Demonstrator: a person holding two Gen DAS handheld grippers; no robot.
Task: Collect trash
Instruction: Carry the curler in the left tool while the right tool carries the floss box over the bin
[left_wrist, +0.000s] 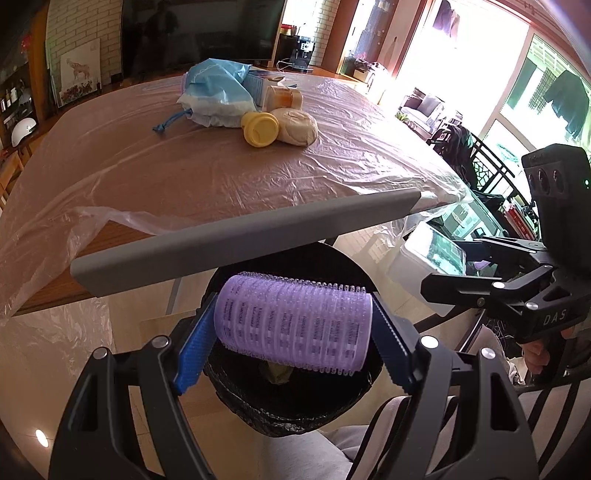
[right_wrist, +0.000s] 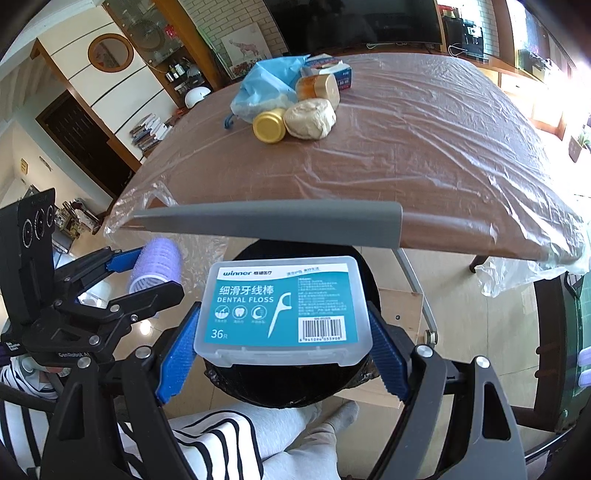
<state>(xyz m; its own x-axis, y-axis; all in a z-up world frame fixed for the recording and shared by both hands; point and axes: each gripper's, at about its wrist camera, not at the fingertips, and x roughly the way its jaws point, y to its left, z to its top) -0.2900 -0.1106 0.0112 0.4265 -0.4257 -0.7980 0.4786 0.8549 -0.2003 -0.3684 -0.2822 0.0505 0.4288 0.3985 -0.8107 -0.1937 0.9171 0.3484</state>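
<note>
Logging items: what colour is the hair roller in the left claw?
Light purple hair roller, clearest in left wrist view.

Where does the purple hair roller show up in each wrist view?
Left wrist: purple hair roller lower centre, clamped crosswise in the left tongs.
Right wrist: left of centre, seen end-on.
Shared landmark: the black trash bin below the table's grey edge strip.

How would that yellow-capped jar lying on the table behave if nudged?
The jar lies on its side, so it would probably roll. It touches the beige lump, which may block it that way. The wrinkled plastic sheet might slow it.
</note>
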